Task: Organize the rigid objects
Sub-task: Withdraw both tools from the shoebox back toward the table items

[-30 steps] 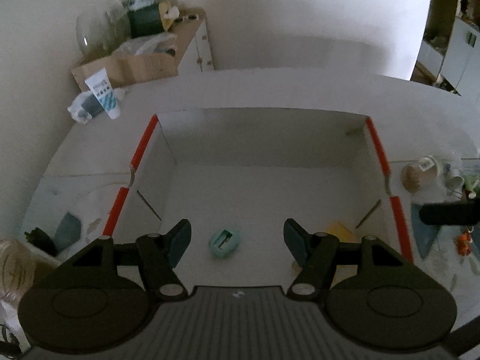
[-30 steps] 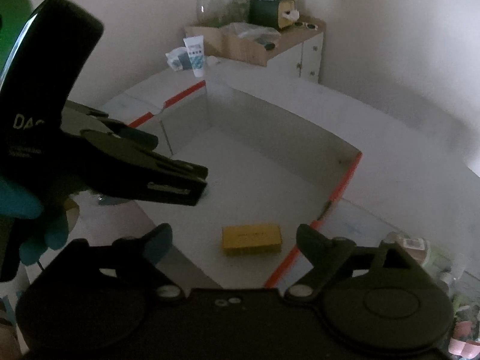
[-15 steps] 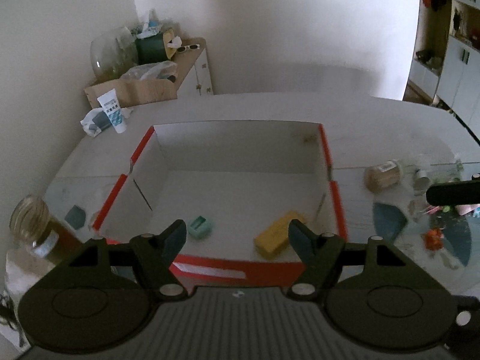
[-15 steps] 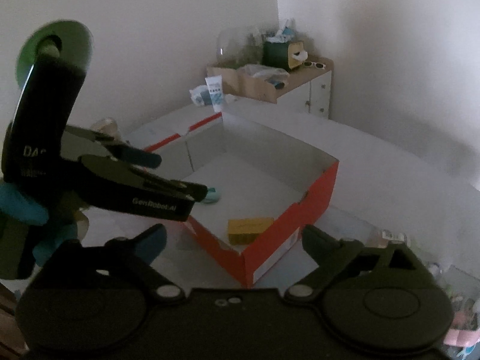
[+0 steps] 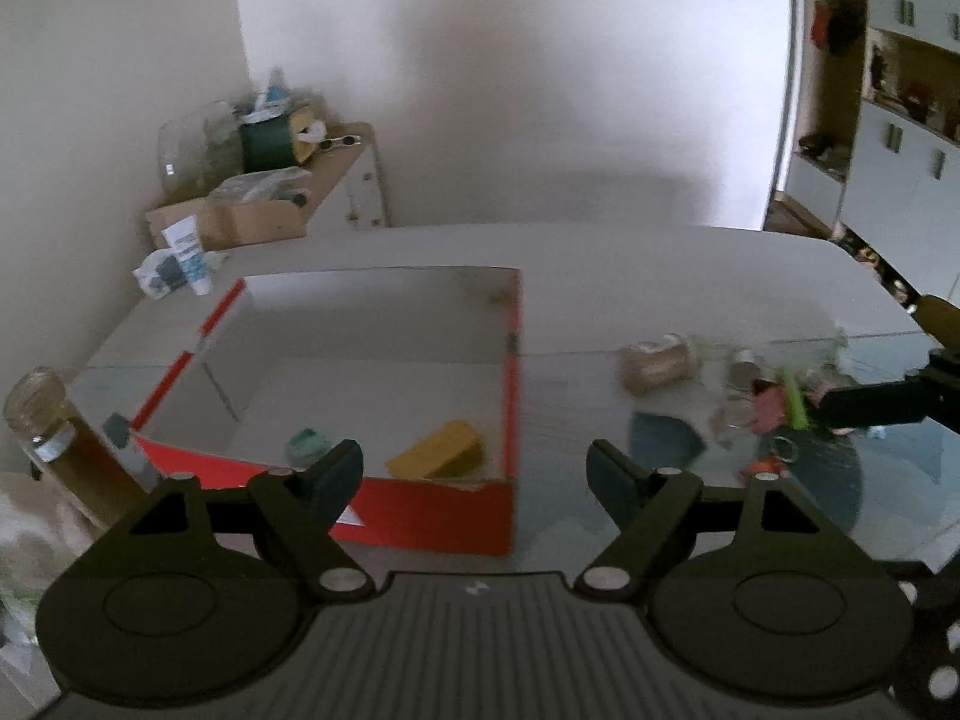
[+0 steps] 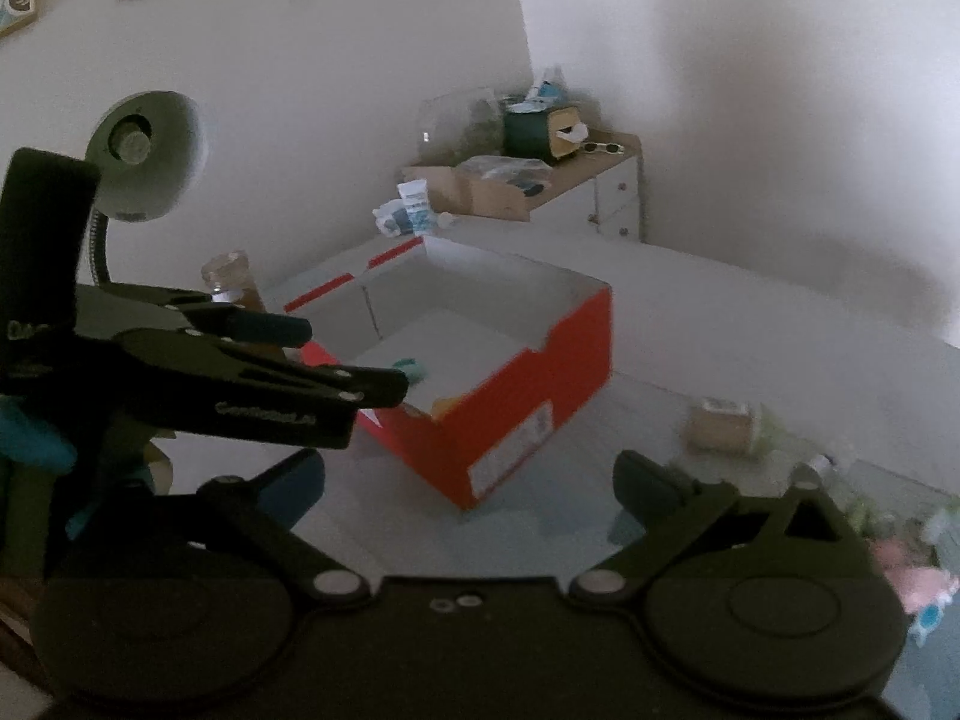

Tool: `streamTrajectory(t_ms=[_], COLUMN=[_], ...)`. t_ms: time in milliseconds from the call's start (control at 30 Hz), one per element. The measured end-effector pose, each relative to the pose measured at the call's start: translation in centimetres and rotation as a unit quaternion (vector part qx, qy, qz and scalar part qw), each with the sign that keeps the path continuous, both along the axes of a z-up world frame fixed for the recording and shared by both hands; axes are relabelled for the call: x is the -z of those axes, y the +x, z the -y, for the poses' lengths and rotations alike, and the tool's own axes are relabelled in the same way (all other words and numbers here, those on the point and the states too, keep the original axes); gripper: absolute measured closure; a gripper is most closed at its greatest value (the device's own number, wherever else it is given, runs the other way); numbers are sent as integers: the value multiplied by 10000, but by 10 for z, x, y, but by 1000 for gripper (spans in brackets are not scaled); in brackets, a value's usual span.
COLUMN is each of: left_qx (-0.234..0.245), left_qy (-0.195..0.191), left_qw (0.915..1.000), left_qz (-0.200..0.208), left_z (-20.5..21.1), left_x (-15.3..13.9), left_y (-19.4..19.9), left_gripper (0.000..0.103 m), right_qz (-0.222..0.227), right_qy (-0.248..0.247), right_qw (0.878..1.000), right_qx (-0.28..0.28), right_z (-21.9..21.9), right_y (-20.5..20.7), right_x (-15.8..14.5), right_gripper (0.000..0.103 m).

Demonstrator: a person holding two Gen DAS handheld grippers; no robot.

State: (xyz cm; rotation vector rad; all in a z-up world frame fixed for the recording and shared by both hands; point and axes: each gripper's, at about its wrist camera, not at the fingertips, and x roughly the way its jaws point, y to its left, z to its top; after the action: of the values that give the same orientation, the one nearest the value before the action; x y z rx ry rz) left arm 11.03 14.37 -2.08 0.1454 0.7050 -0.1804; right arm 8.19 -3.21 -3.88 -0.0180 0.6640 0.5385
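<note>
A red open box [image 5: 420,513] [image 6: 516,396] sits on the white table. Inside it lie a yellow block [image 5: 435,450] and a small teal object [image 5: 306,443] [image 6: 411,368]. My left gripper [image 5: 474,468] is open and empty, held above the table in front of the box; it also shows at the left of the right wrist view [image 6: 336,360]. My right gripper [image 6: 468,480] is open and empty, right of the box's near corner. A small brown jar [image 5: 657,363] [image 6: 720,423] lies on its side right of the box.
Small items, pink and green among them [image 5: 780,402], clutter the table's right side. A glass jar [image 5: 57,444] stands left of the box. A desk lamp [image 6: 144,156] stands at the left. A tube [image 5: 189,255] and a cluttered cabinet [image 5: 336,180] are beyond.
Both grippers have pulled back and up from over the box. The box now lies farther away, and the left gripper has swung right. Both stay open and empty.
</note>
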Motion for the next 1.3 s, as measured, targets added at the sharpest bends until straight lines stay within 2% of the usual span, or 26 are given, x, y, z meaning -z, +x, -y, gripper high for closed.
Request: streamTrajectory(t_ms=[233, 467, 633, 733, 800, 1000, 1167, 1300], left_qx=[86, 414, 619, 654, 668, 852, 902, 961], left_qy=[89, -423, -649, -806, -888, -862, -627, -507], left_qw=[9999, 9982, 9958, 9943, 9936, 9921, 9931, 9926], left_qz=[-24, -100, -198, -224, -186, -312, -407, -543], left_z=[34, 58, 82, 94, 101, 133, 160, 177], left_x=[9, 16, 28, 37, 42, 59, 79, 97], left_y=[-9, -10, -7, -4, -2, 9, 18, 25], left_gripper=[18, 18, 17, 2, 0, 0, 0, 0], right_qz=[-41, -259, -355, -324, -296, -344, -364, -449], right_qy=[-7, -28, -95, -204, -328, -572, -917, -889], right_qw=[9996, 9961, 9919, 9900, 9884, 9804, 9740, 9698], right_qx=[290, 845, 1219, 1354, 1450, 1854, 2038, 2229], right_z=[43, 98, 129, 145, 156, 194, 220, 238], right_y=[-17, -29, -32, -30, -28, -14, 5, 22], right_x=[8, 23, 32, 36, 39, 55, 75, 90], right_gripper=[0, 0, 0, 0, 0, 0, 1, 6])
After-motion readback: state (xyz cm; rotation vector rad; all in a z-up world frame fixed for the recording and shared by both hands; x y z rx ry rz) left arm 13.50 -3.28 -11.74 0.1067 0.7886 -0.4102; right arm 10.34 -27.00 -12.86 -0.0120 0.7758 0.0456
